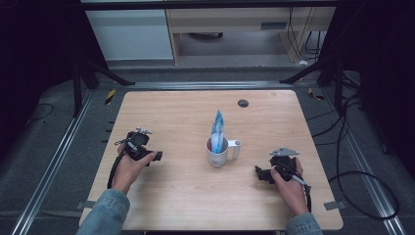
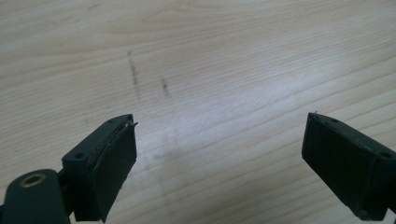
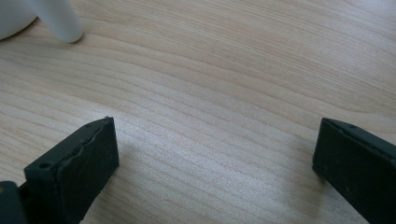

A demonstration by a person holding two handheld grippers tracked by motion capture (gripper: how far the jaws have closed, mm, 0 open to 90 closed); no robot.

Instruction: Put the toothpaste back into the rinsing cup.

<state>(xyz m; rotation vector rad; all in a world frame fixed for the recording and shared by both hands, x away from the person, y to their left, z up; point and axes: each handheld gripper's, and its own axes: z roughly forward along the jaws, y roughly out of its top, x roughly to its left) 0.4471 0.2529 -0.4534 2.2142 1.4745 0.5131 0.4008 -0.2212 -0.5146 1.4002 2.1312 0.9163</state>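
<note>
My left gripper [image 1: 155, 156] rests on the wooden table [image 1: 171, 117] at its left side, in my left hand [image 1: 128, 164]; its jaws stand wide apart with nothing between them, and in the left gripper view [image 2: 219, 154] I see bare wood grain with a few faint dark scuff marks beyond them. My right gripper [image 1: 259, 172] sits low at the right side of the table in my right hand [image 1: 288, 183], its jaws likewise spread wide and empty, pointing left toward the middle; the right gripper view [image 3: 215, 158] shows plain wood between them.

Between my two grippers, near the table's middle and well apart from both, stands a white mug [image 1: 217, 152], upright, its handle [image 1: 236, 147] pointing right toward my right side; the foot of that handle shows pale at the top left of the right gripper view [image 3: 58, 21]. A blue and white pouch [image 1: 218, 129] stands in the mug, its long axis upright, its narrow top pointing up and leaning slightly away from me. There may be printing on the pouch, but it is too small for me to read
</note>
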